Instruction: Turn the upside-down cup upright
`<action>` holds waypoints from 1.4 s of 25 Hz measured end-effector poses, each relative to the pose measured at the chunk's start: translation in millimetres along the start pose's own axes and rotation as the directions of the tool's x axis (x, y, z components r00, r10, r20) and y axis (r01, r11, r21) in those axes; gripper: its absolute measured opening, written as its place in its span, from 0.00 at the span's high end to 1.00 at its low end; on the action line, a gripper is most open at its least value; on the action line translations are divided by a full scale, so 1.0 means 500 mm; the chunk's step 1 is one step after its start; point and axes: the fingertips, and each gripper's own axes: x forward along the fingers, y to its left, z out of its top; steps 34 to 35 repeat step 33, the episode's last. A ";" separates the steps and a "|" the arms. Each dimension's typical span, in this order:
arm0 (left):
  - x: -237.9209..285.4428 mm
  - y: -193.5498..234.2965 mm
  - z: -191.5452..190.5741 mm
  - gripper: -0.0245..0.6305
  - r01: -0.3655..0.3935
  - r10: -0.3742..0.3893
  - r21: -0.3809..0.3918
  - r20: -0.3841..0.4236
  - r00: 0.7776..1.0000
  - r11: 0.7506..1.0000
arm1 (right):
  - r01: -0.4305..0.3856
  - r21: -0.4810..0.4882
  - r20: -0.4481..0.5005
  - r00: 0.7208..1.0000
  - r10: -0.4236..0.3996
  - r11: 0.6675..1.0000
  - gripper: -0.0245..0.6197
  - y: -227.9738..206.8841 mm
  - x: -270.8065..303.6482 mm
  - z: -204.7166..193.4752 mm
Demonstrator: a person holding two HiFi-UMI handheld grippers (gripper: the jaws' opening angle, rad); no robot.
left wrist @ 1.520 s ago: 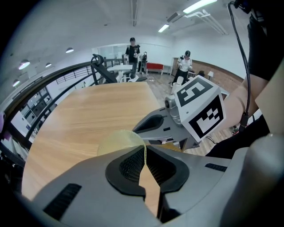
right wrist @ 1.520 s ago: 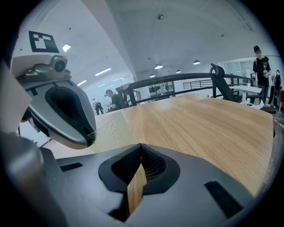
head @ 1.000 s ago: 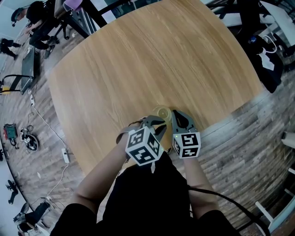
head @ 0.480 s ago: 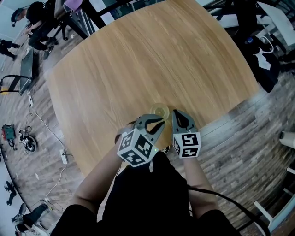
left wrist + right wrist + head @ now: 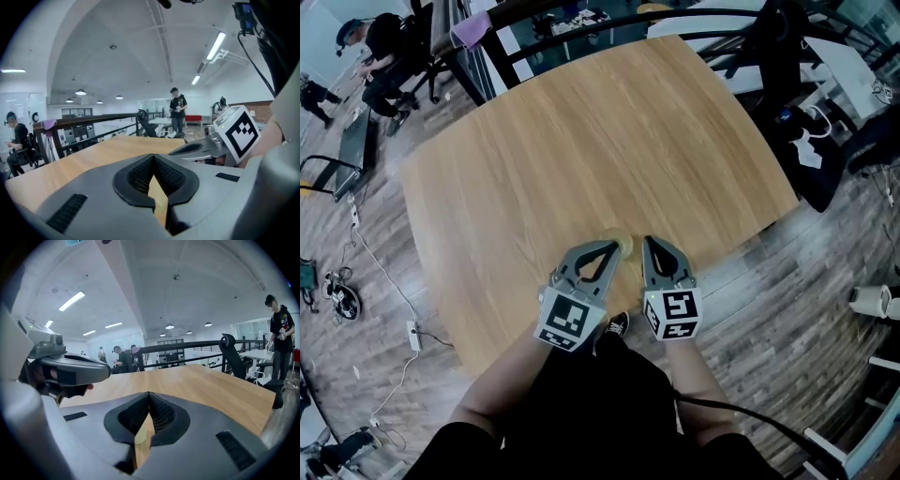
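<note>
The person held the left gripper (image 5: 615,247) and the right gripper (image 5: 647,243) side by side over the near edge of the wooden table (image 5: 581,141). Each had its jaws pressed together on nothing, with only bare tabletop showing through the slit behind the tips. The pale yellowish cup (image 5: 625,246) sat on the table at the left gripper's tip, just left of the right gripper's tip. It was so hidden that I couldn't tell whether it stood upright or upside down.
</note>
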 end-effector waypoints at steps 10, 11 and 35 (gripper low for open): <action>-0.120 0.021 0.096 0.95 -0.230 0.249 -0.114 0.209 0.946 0.967 | -0.026 -0.091 0.131 0.991 0.038 0.996 0.94 0.113 -0.105 0.144; -0.134 0.020 0.101 0.95 -0.239 0.262 -0.127 0.217 0.940 0.963 | -0.026 -0.102 0.144 0.989 0.041 0.994 0.94 0.124 -0.118 0.156; -0.206 -0.049 0.148 0.95 -0.276 0.305 -0.148 0.234 0.923 0.950 | -0.090 -0.174 0.233 0.964 0.130 0.981 0.94 0.202 -0.248 0.232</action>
